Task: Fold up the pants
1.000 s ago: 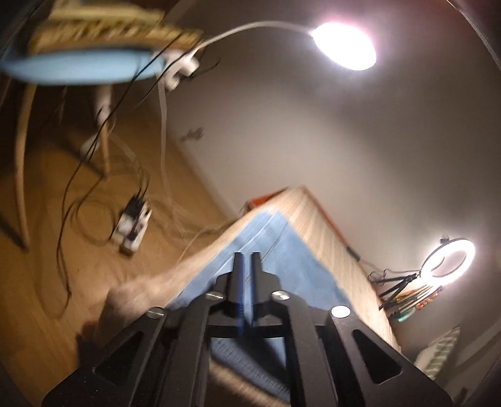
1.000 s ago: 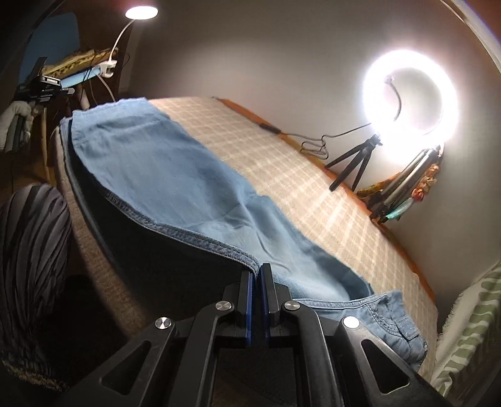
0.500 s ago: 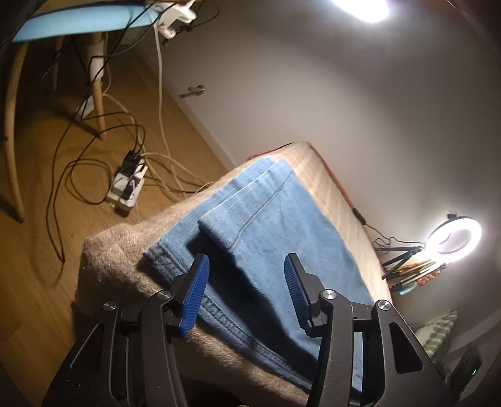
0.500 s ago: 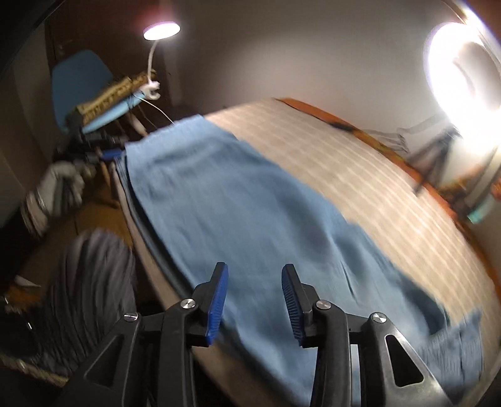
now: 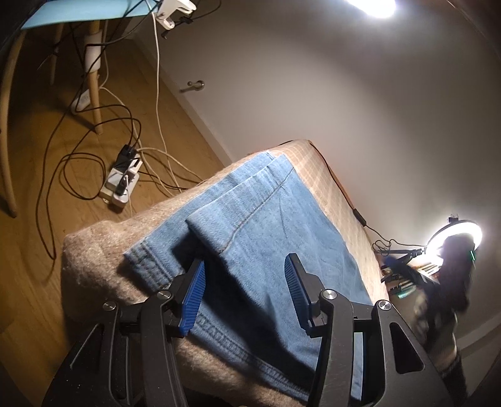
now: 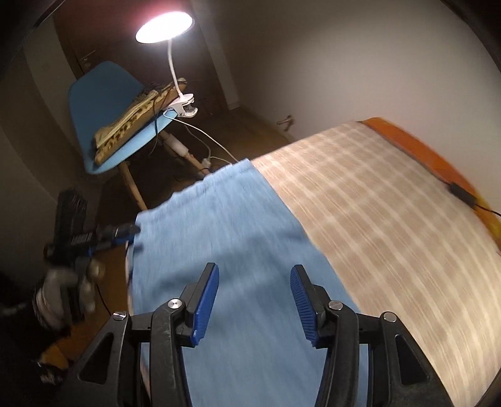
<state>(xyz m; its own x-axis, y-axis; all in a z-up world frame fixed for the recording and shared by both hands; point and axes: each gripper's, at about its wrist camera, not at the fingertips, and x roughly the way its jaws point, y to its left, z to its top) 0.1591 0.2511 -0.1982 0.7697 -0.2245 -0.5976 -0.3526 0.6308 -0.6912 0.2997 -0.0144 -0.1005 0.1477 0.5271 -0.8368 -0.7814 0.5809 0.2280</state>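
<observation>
Denim: one pair of blue pants (image 5: 266,238) is laid flat on the beige blanket (image 5: 94,260) of the bed, one leg stacked on the other, two hems seen at the near corner.
Change, left gripper (image 5: 244,297): a second ago its jaws were pressed together; now they are parted above the hems, nothing gripped.
Change, right gripper (image 6: 253,303): pinched shut at the pants' edge a second ago; now its jaws are opening over blurred denim, nothing between them.
Counted, left to right: one blue chair (image 6: 94,103), one power strip (image 5: 120,183), one clip lamp (image 6: 164,26), one ring light (image 5: 454,234).
</observation>
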